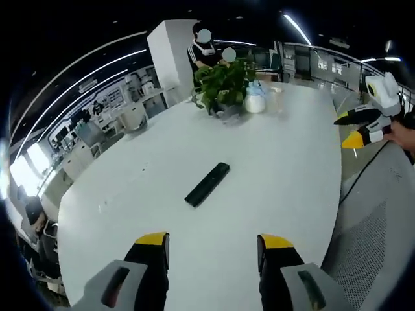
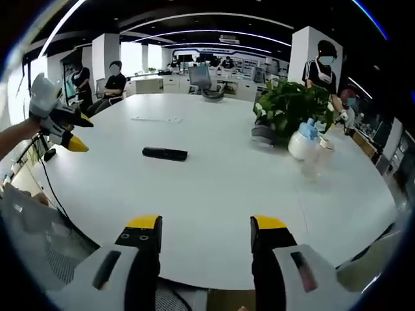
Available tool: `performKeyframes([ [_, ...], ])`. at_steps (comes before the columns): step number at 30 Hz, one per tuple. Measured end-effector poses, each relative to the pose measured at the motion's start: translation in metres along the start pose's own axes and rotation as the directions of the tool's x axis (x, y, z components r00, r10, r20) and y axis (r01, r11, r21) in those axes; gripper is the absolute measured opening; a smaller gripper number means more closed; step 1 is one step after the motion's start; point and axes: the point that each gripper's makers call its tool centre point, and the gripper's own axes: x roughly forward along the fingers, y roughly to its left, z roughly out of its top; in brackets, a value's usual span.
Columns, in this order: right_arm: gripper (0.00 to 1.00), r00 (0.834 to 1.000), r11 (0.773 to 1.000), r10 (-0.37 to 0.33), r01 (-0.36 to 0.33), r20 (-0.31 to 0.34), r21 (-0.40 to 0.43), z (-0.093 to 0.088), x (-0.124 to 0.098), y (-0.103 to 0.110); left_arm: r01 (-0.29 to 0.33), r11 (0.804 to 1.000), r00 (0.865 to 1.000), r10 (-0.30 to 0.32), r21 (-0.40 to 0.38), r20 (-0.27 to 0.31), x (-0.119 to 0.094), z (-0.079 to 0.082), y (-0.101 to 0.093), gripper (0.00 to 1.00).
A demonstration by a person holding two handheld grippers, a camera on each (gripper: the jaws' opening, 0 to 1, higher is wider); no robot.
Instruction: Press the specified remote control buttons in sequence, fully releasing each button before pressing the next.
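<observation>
I see one black remote (image 1: 207, 184) lying mid-frame on the white desk (image 1: 285, 168), one potted plant (image 1: 224, 84) and one pale jug (image 1: 255, 98) at upper centre; my left claw (image 1: 214, 249) and right claw (image 2: 204, 233) both gape, holding nothing

Across my white table (image 2: 214, 201), at its far side, a leafy potted plant (image 2: 288, 107) stands just beside a white jug (image 2: 302, 144). Beyond it I see a person (image 2: 319, 68) by a pillar (image 1: 170, 58).
</observation>
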Motion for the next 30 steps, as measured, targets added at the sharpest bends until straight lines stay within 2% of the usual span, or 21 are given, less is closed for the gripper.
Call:
performKeyframes([
  [5,0.55,1.000,1.000,-0.005,0.005,-0.015,0.005,-0.003,0.001,-0.001,0.016,1.000,1.000,-0.016,0.015,-0.004,0.011,0.008,0.007,0.56],
  [10,0.54,1.000,1.000,-0.013,0.013,-0.022,-0.005,-0.004,0.001,-0.002,0.038,0.999,0.999,-0.038,0.017,0.017,0.019,0.022,0.012,0.56],
  [13,0.54,1.000,1.000,-0.018,0.018,-0.024,-0.002,-0.005,0.001,-0.003,0.035,0.998,0.999,-0.035,0.061,0.011,0.025,0.029,0.017,0.55],
  [20,0.54,0.999,1.000,-0.031,0.031,-0.032,0.001,-0.006,0.001,-0.005,0.058,0.994,0.998,-0.059,0.096,0.007,0.041,0.043,0.024,0.50],
  [30,0.53,0.998,0.999,-0.039,0.039,-0.051,-0.008,-0.009,0.002,-0.007,0.105,0.981,0.994,-0.097,0.165,-0.054,0.079,0.049,0.026,0.45],
])
